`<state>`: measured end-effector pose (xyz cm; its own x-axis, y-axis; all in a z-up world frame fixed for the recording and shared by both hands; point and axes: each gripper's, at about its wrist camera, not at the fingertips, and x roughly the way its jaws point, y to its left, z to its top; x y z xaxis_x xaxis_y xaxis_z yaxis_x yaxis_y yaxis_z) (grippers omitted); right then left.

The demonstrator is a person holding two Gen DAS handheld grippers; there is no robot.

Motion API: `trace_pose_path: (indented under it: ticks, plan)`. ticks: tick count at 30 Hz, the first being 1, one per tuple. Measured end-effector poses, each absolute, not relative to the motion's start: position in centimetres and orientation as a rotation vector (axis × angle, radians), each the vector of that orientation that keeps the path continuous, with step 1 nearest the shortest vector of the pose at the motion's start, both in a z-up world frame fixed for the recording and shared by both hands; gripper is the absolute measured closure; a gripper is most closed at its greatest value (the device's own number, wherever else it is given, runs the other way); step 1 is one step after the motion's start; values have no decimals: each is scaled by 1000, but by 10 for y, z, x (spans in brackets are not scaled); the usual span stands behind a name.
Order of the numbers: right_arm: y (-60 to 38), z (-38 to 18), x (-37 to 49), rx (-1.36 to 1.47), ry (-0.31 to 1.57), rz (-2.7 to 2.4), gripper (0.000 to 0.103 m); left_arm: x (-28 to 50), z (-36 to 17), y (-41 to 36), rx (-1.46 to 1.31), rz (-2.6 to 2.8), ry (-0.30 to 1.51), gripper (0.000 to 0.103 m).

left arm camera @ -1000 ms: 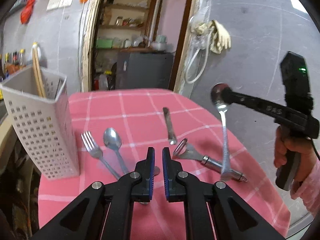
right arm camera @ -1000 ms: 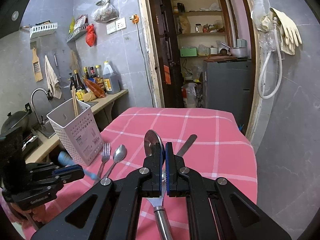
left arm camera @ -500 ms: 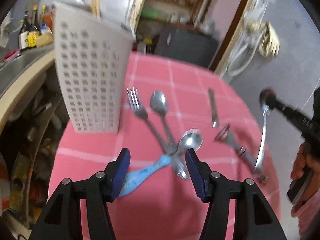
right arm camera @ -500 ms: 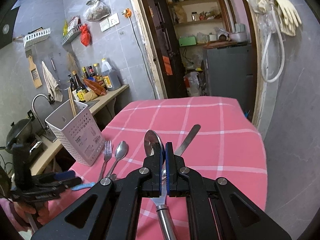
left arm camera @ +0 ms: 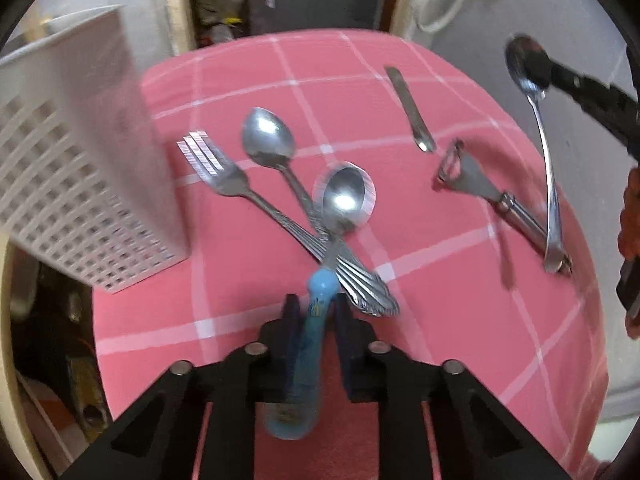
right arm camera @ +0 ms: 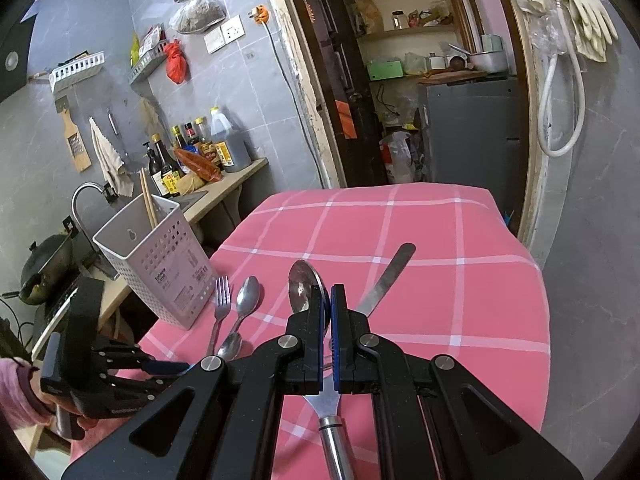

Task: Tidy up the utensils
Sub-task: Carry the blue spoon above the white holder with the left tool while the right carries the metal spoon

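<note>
My left gripper point(left arm camera: 314, 312) is closing around the blue handle of a spoon point(left arm camera: 345, 200) that lies on the pink checked tablecloth point(left arm camera: 440, 320); the pads look close to the handle, contact unclear through blur. A fork point(left arm camera: 224, 176) and a steel spoon point(left arm camera: 268, 140) lie beside it, next to the white perforated utensil holder point(left arm camera: 80, 160). My right gripper point(right arm camera: 330, 308) is shut on a long steel spoon point(right arm camera: 303, 284), held up above the table; it also shows in the left wrist view point(left arm camera: 536, 128).
A table knife point(left arm camera: 412, 108) and a peeler point(left arm camera: 480, 192) lie on the right half of the table. The holder point(right arm camera: 160, 256) has chopsticks in it. A counter with bottles point(right arm camera: 192, 152) and a sink stands left of the table.
My left gripper opened, swung down over the blue-handled spoon, and its fingers now narrow around the handle. My right gripper stays shut on its spoon, drifting slightly.
</note>
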<state>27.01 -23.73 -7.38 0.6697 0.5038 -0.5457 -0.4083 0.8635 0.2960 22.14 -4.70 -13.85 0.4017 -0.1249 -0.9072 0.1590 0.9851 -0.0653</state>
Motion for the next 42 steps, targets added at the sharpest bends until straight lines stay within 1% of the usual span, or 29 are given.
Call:
trace_pose_path:
  ticks: [3, 5, 7, 14, 17, 25, 30, 34, 39, 42]
  plan:
    - [-235, -71, 267, 153, 670, 512, 100, 230, -138, -52, 67, -208, 1188, 93]
    - [-234, -69, 264, 157, 677, 512, 100, 235, -137, -46, -5, -234, 1210, 93]
    - [-235, -67, 259, 157, 673, 511, 100, 231, -130, -35, -142, -280, 1184, 93]
    - [-223, -28, 242, 142, 588, 513, 100, 195, -78, -27, -333, -322, 942, 93]
    - [-209, -2, 242, 132, 541, 517, 100, 187, -58, -20, -371, -328, 878, 93]
    - [-170, 56, 249, 142, 382, 518, 100, 168, 15, 33, -445, -274, 609, 93]
    - [-130, 77, 260, 151, 283, 511, 100, 172, 40, 74, -478, -180, 466, 93]
    - [-94, 83, 268, 129, 222, 509, 100, 190, 50, 100, -528, -143, 366, 93]
    - [-68, 74, 273, 107, 169, 511, 100, 220, 33, 112, -598, -155, 290, 93]
    - [-53, 56, 275, 71, 147, 510, 100, 231, 13, 120, -643, -189, 263, 93]
